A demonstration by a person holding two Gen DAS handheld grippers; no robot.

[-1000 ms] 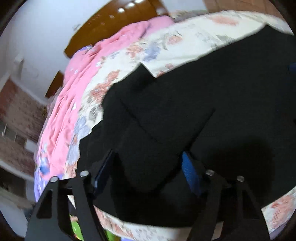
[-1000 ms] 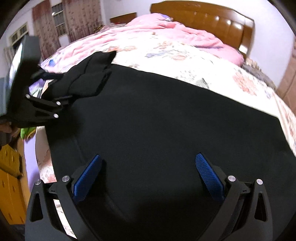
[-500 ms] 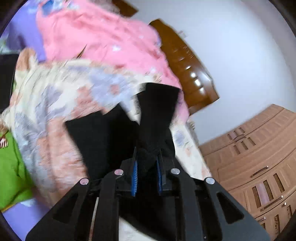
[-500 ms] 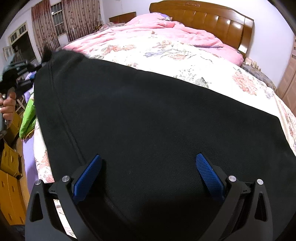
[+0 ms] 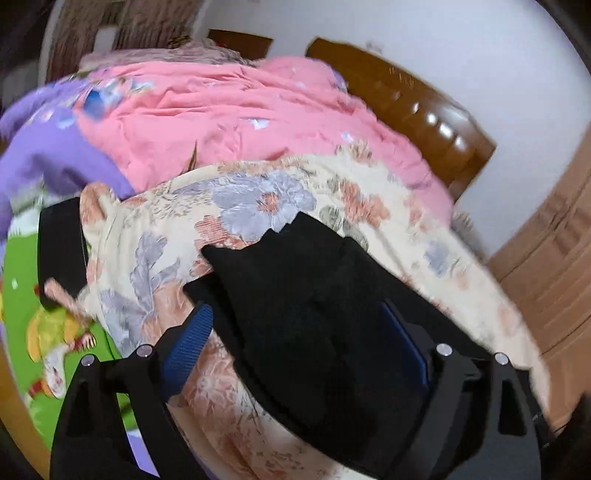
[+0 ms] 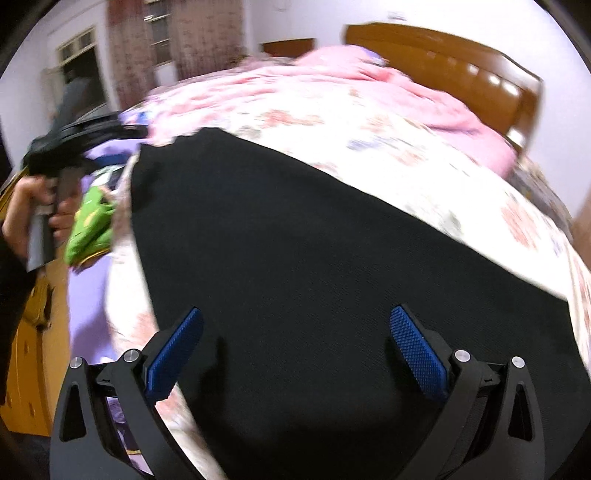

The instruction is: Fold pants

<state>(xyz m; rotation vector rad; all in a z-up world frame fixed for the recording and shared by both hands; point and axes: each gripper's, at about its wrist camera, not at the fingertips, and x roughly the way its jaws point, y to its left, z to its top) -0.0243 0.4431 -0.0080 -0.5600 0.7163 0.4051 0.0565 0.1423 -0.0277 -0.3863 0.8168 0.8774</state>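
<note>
Ahead of the jaws, a glossy wooden headboard (image 6: 461, 70) stands against a white wall (image 5: 461, 48). A brown panelled wardrobe (image 5: 554, 258) rises off right; a curtained window (image 6: 159, 33) sits far left.

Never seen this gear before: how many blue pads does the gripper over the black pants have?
2: one blue pad on its left finger, one on its right finger, both spread above the black pants.

Half a second ago our left gripper (image 5: 306, 339) was pinched on a bunched end of the pants (image 5: 314, 295); we spread its jaws wide and the cloth dropped onto the bedspread (image 5: 258, 206). In the right view, that lifted edge (image 6: 177, 147) fell back flat.
</note>
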